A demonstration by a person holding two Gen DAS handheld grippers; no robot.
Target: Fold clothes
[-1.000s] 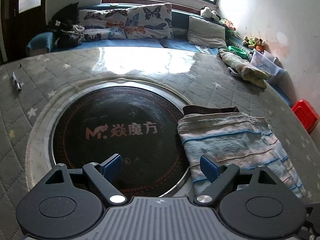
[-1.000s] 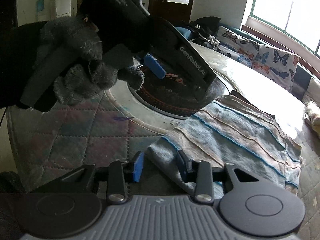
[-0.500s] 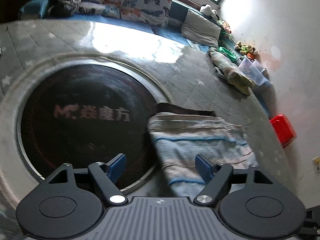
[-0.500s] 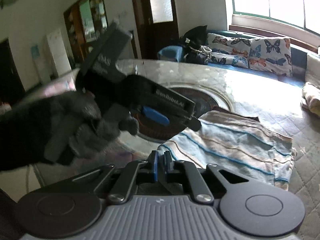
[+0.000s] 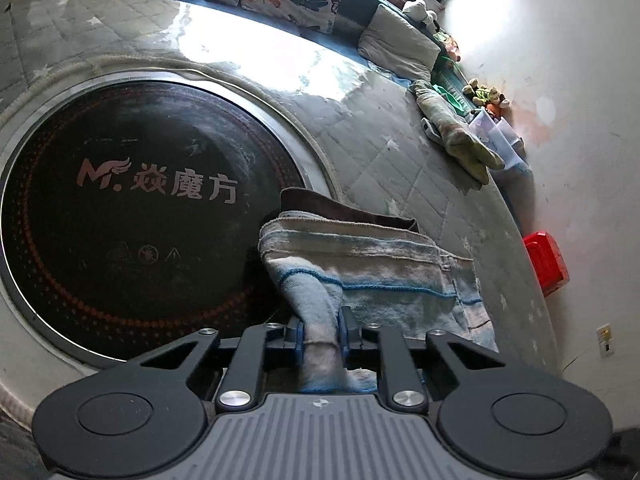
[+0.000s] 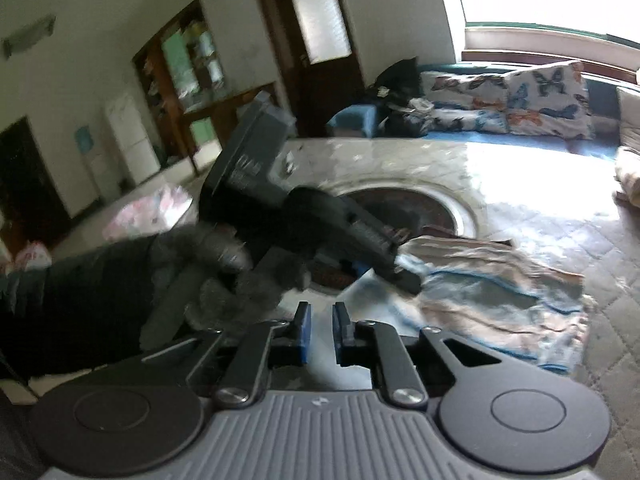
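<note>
A pale garment with blue stripes point(image 5: 380, 264) lies on the quilted table cover point(image 5: 400, 160), partly over a dark brown cloth point(image 5: 340, 208). My left gripper point(image 5: 320, 332) is closing, and its blue pads press a bunched corner of the striped garment. The right wrist view shows this gripper point(image 6: 400, 276) in a grey-gloved hand point(image 6: 224, 264), its tips at the garment's point(image 6: 500, 292) near-left edge. My right gripper point(image 6: 320, 332) is raised beside it. Its jaws are opening slightly, and a pale, blurred strip of the same garment fills the narrow gap.
A round black hotplate point(image 5: 140, 208) with a logo is set into the table left of the garment. Another crumpled cloth point(image 5: 456, 136) lies at the table's far right edge. A red box point(image 5: 546, 262) sits on the floor. Butterfly cushions point(image 6: 520, 96) line the bench behind.
The left gripper's wide-open jaws slid over the garment's corner and closed on it. The right gripper closed on the near edge, rose and rolled.
</note>
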